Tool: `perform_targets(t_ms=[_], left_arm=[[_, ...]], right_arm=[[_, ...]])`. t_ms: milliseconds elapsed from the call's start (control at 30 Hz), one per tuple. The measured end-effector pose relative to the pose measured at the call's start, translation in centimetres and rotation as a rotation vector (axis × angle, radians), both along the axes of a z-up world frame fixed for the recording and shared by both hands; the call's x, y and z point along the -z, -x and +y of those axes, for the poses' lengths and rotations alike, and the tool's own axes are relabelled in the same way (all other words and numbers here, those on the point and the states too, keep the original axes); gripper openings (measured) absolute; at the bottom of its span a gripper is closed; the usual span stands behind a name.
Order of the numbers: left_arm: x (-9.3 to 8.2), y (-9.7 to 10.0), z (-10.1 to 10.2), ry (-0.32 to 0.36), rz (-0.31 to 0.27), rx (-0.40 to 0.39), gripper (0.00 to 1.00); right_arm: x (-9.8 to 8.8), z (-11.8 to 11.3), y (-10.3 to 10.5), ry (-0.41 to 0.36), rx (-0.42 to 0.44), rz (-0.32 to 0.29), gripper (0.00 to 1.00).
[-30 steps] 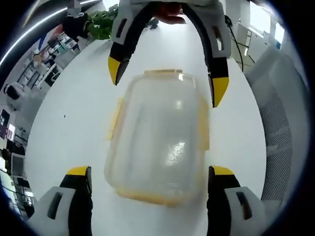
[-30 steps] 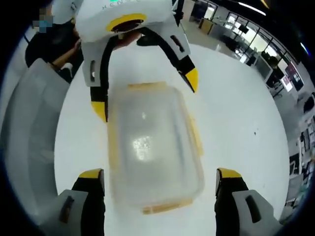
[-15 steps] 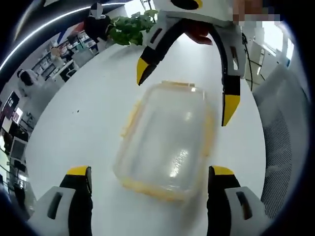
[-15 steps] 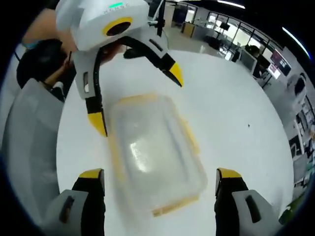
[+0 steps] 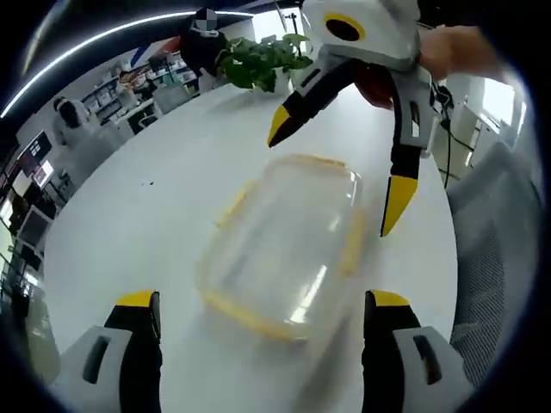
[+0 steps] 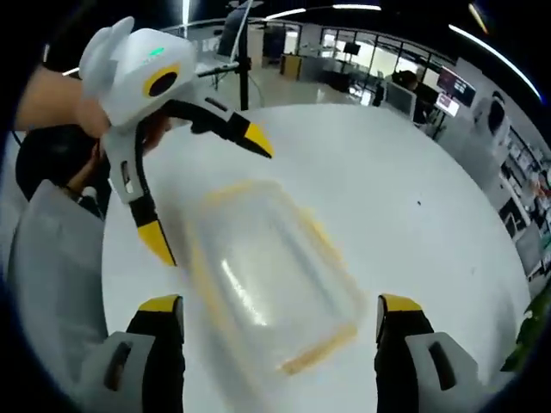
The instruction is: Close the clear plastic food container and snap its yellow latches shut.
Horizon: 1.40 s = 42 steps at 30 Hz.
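- The clear plastic food container lies on the white table, in the middle of the left gripper view, with its lid on top and its outline blurred.
- Yellow latches run along its edges; the blur hides whether they are snapped down.
- In the right gripper view the same container sits at centre frame, tilted on a diagonal, with a yellow latch at its lower right end.
- The left gripper has its yellow-tipped jaws spread wide apart at the bottom of its own view, one on each side of the near end of the container, gripping nothing.
- The right gripper likewise stands with its jaws wide apart at the bottom of its view, flanking the near end of the container.
- The right gripper also comes in at the upper right of the left gripper view, jaws apart, their tips above the far end of the container; a hand holds it.
- A potted plant stands at the far table edge, top centre of the left gripper view.
- A grey chair stands at the right edge of that view.
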<state>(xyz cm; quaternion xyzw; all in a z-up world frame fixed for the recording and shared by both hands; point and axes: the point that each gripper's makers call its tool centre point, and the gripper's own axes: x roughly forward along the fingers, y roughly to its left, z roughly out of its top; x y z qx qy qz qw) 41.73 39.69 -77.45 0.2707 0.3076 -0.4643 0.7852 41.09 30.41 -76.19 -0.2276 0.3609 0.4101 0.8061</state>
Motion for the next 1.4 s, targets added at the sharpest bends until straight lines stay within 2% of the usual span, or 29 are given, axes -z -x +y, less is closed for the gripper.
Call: perform_targets(t_ms=[67, 267, 367, 600, 700, 1033, 1267, 1400], left_arm=[[0.0, 0.1, 0.3, 0.015, 0.004, -0.019, 0.99], [-0.1, 0.4, 1.1, 0.035, -0.002, -0.052, 0.99], [-0.5, 0.6, 1.4, 0.073, 0.0, -0.085, 0.99], [-0.6, 0.8, 2.4, 0.112, -0.011, -0.143, 0.99], [-1.0, 0.9, 2.7, 0.15, -0.009, -0.177, 0.99], [-1.7, 1.9, 2.8, 0.21, -0.022, -0.198, 0.99], [-1.3, 3.0, 3.3, 0.228, -0.022, -0.214, 0.99], [-1.2, 3.8, 3.5, 0.248, -0.02, -0.221, 0.99]], right_arm=[[0.0, -0.2, 0.3, 0.02, -0.009, -0.02, 0.93], [-0.3, -0.5, 0.4, -0.018, 0.043, -0.058, 0.93], [-0.9, -0.8, 0.3, -0.051, 0.084, -0.077, 0.93], [-1.7, -1.4, 0.4, -0.088, 0.13, -0.115, 0.92], [-1.9, -1.5, 0.5, -0.111, 0.145, -0.12, 0.92], [-2.2, -2.2, 1.5, -0.156, 0.197, -0.152, 0.92], [-2.7, -2.7, 2.5, -0.191, 0.205, -0.198, 0.92], [-2.6, -3.0, 3.1, -0.192, 0.219, -0.201, 0.92]])
